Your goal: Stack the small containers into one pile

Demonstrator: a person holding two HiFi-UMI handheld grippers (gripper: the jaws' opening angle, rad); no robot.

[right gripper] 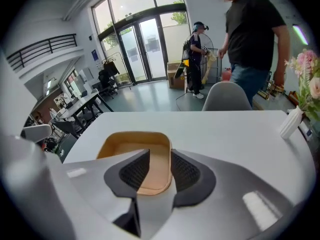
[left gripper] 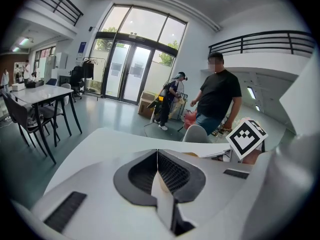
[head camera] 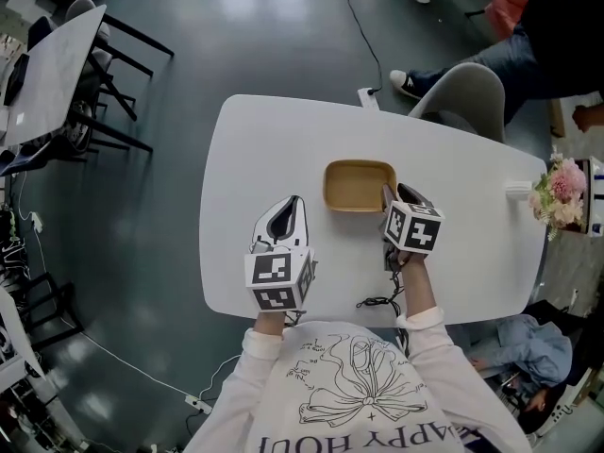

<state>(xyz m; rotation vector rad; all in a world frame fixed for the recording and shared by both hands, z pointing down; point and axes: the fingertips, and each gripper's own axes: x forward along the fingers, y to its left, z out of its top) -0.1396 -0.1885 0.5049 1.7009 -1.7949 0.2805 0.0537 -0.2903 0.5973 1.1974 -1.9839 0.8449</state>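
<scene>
A tan, shallow, rounded-square container (head camera: 360, 186) sits in the middle of the white table (head camera: 283, 140). My right gripper (head camera: 389, 196) is at its near right corner. In the right gripper view the container (right gripper: 132, 149) lies just past the jaws, and the right gripper (right gripper: 160, 156) stands open, its dark pads apart on either side of the container's right rim without pressing it. My left gripper (head camera: 293, 204) rests to the left of the container, apart from it. In the left gripper view the left gripper (left gripper: 157, 156) is shut, the pads meeting with nothing held.
A bunch of pink flowers (head camera: 559, 189) and a small white object (head camera: 517, 190) stand at the table's right edge. A grey chair (head camera: 462, 97) and a person (head camera: 557, 36) are beyond the far side. A black cable (head camera: 382, 300) lies near the front edge.
</scene>
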